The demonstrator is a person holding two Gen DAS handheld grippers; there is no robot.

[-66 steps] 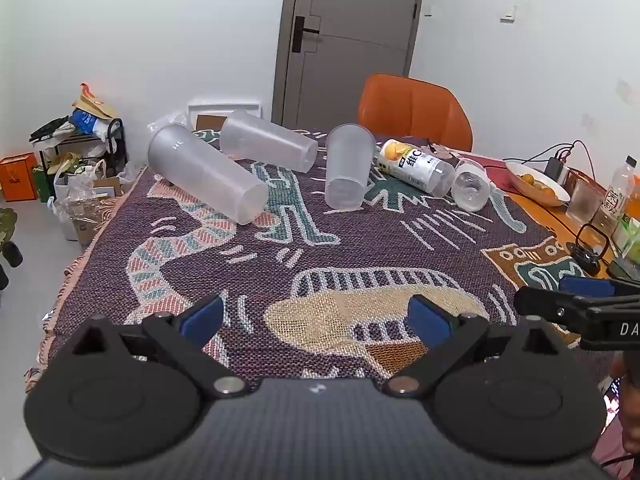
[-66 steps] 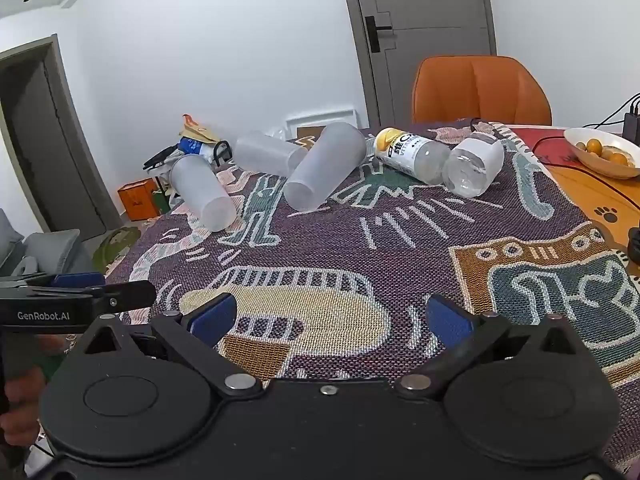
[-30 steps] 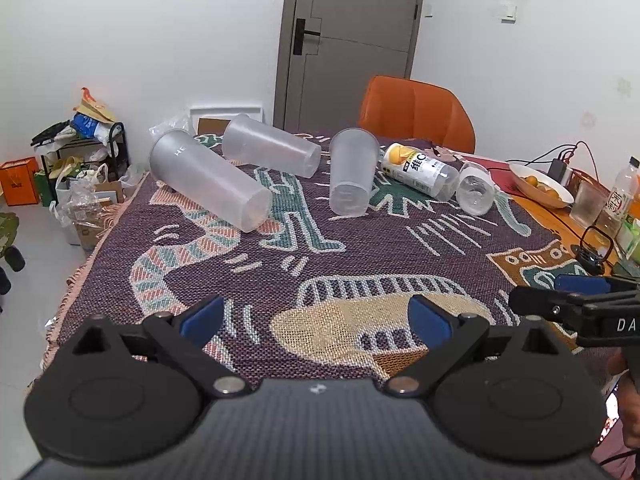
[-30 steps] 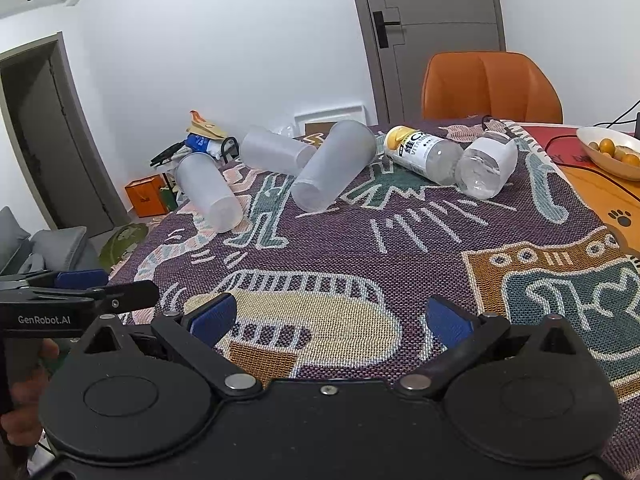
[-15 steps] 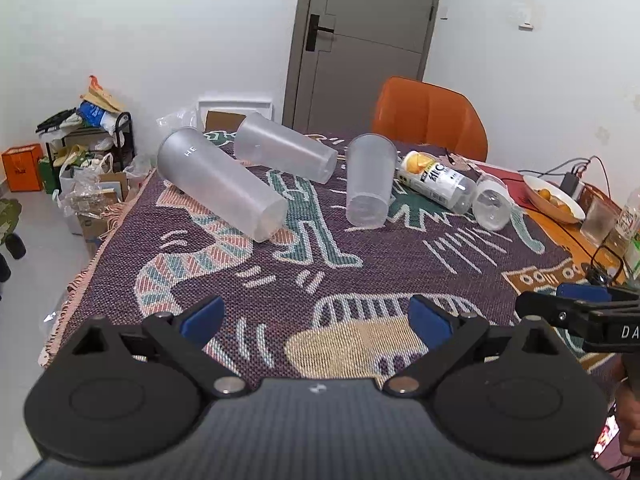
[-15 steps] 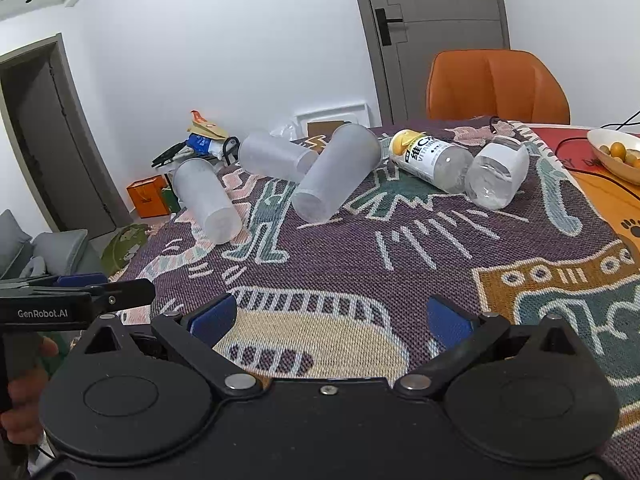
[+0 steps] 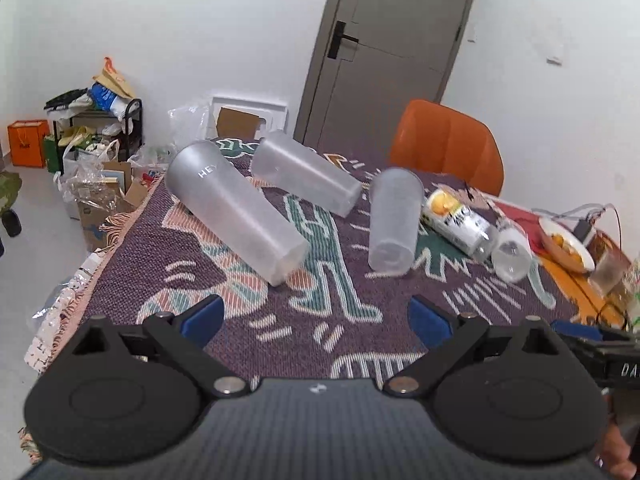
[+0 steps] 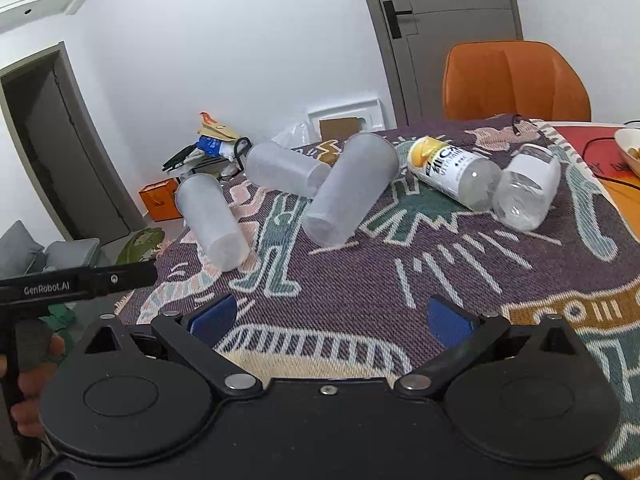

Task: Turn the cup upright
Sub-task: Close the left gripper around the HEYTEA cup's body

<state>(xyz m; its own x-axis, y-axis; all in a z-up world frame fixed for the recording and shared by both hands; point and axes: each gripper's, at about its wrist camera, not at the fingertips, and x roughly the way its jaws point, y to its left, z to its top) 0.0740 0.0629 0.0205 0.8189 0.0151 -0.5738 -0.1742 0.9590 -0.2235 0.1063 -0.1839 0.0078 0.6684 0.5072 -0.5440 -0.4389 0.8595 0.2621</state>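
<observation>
Three frosted plastic cups lie on their sides on the patterned cloth. The nearest-left cup (image 7: pixel 236 216) (image 8: pixel 212 222) points its base towards me. A second cup (image 7: pixel 306 178) (image 8: pixel 286 172) lies behind it. The middle cup (image 7: pixel 394 220) (image 8: pixel 352 188) lies with its base towards me. My left gripper (image 7: pixel 316 320) is open and empty, short of the left cup. My right gripper (image 8: pixel 340 316) is open and empty, short of the middle cup.
Two clear bottles (image 7: pixel 460 220) (image 8: pixel 528 186) lie right of the cups. An orange chair (image 7: pixel 448 148) stands behind the table. A bowl of fruit (image 7: pixel 566 244), a glass (image 7: pixel 608 272) and cables sit at the right. Clutter and boxes (image 7: pixel 96 184) crowd the floor left of the table edge.
Both grippers have moved forward over the cloth towards the cups, which look larger and nearer. The cups and bottles have not moved. Both grippers stay open.
</observation>
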